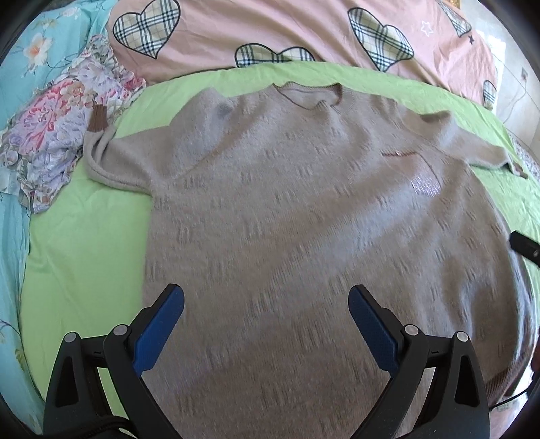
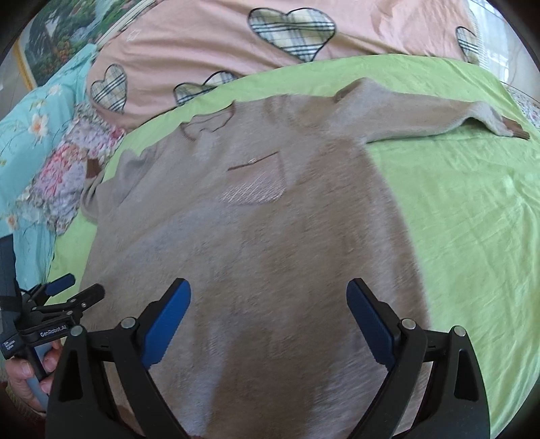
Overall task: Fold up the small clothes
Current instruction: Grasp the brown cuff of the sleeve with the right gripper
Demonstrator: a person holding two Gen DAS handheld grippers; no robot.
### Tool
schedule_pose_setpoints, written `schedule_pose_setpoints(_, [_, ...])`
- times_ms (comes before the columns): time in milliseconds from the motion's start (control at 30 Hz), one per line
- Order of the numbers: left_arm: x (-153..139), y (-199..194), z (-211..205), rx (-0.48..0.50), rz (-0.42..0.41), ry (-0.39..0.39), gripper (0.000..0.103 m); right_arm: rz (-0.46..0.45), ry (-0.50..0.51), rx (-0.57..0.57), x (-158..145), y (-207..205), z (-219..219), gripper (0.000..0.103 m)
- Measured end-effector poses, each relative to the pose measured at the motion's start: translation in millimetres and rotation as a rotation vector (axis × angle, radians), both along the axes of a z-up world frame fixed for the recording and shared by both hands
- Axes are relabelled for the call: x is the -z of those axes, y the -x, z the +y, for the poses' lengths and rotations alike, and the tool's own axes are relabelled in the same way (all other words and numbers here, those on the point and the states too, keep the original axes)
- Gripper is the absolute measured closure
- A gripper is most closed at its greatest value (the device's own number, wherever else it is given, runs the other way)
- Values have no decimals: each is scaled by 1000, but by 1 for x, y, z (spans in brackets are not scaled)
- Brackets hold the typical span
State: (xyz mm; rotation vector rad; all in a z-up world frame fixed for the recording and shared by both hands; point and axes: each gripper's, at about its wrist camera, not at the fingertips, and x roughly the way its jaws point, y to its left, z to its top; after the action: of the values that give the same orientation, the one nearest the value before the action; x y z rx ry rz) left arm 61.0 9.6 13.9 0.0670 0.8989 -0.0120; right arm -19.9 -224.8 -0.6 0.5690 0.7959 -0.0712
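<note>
A beige knit sweater point(image 1: 287, 189) with brown cuffs and a small chest pocket lies flat, front up, on a green sheet point(image 1: 84, 243). It also shows in the right wrist view point(image 2: 253, 236). Its left sleeve is bent upward near a floral cloth; its right sleeve point(image 2: 438, 118) stretches out to the right. My left gripper point(image 1: 266, 304) is open and empty above the sweater's lower body. My right gripper point(image 2: 268, 300) is open and empty above the lower body too. The left gripper point(image 2: 72, 290) appears at the left edge of the right wrist view.
A pink quilt with plaid hearts point(image 1: 270, 30) lies beyond the sweater's collar. A floral cloth point(image 1: 57, 135) and a turquoise flowered sheet point(image 1: 13, 236) lie to the left. Green sheet point(image 2: 472, 236) extends to the right of the sweater.
</note>
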Motion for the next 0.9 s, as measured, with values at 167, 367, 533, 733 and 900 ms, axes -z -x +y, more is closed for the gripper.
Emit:
schedule_pose_setpoints(167, [-11,-18,5,-34,-24,3,5,-6,-36,121,2,-1,-64,9])
schedule_pose_setpoints(367, [-12,-34,6,-56,-15,-11,5,-2,-3,275,11,-2,-143,9])
schedule_pose_setpoints(533, [-5,-46,-2,-53,16,-36,5,-16,-23,426,31,-2,-224,12])
schedule_pose_setpoints(733, [5,-61,-13,-48,51,-55,5,11,-135,677,60,0,-331,37])
schedule_pose_setpoints(900, [15,-79,-21,-54,79,-65,5,5,-196,813,83,-3,-394,46])
